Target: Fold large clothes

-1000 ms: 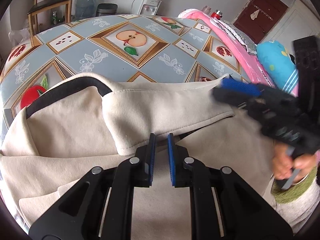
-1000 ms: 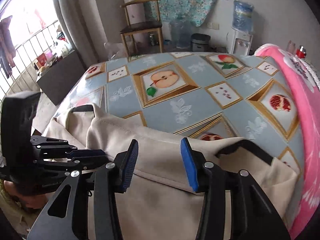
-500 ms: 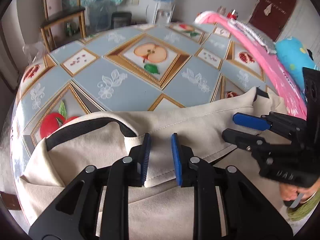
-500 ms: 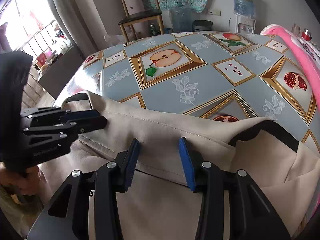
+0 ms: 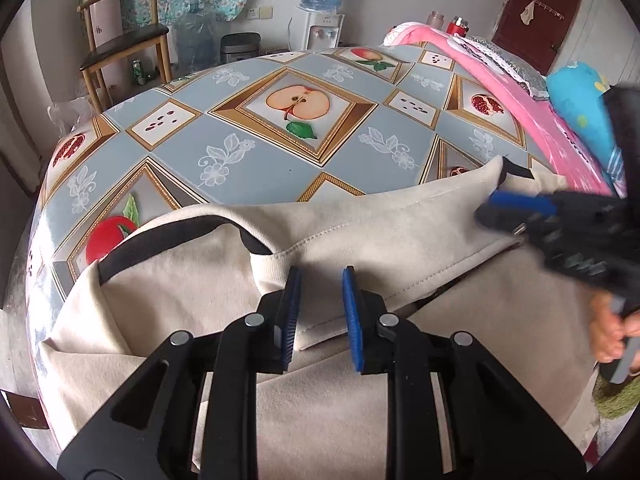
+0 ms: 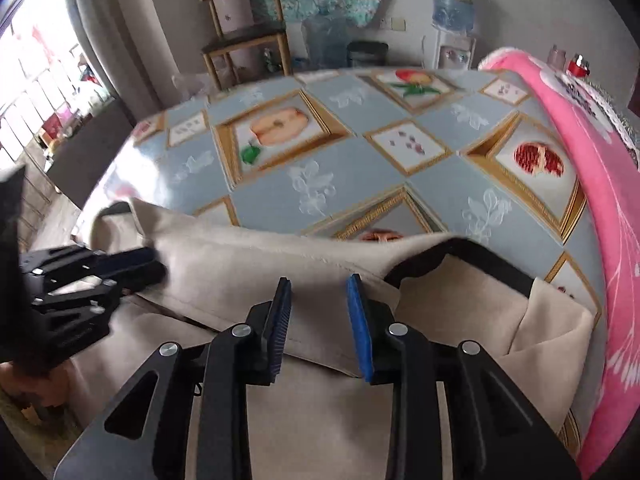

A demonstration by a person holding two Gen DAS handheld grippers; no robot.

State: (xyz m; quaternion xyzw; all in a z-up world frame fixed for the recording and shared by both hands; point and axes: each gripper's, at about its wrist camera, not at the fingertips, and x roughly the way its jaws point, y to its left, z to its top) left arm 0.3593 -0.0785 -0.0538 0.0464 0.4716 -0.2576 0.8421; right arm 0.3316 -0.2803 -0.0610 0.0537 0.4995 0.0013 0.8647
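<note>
The table fills most of my view, covered in a blue-grey oilcloth printed with apples and pomegranates. Over its near edge, from about 8 o'clock round to 4 o'clock, lies the beige garment with black trim — one stitched band is folded across the top of it. At 2 o'clock a pink blanket runs along the table's right side. My left gripper sits at 6 o'clock with its blue pads narrowly parted, straddling the folded band's lower edge — nothing pinched. My right gripper is parted a little wider, over the same band near the black neckline, gripping nothing.
</note>
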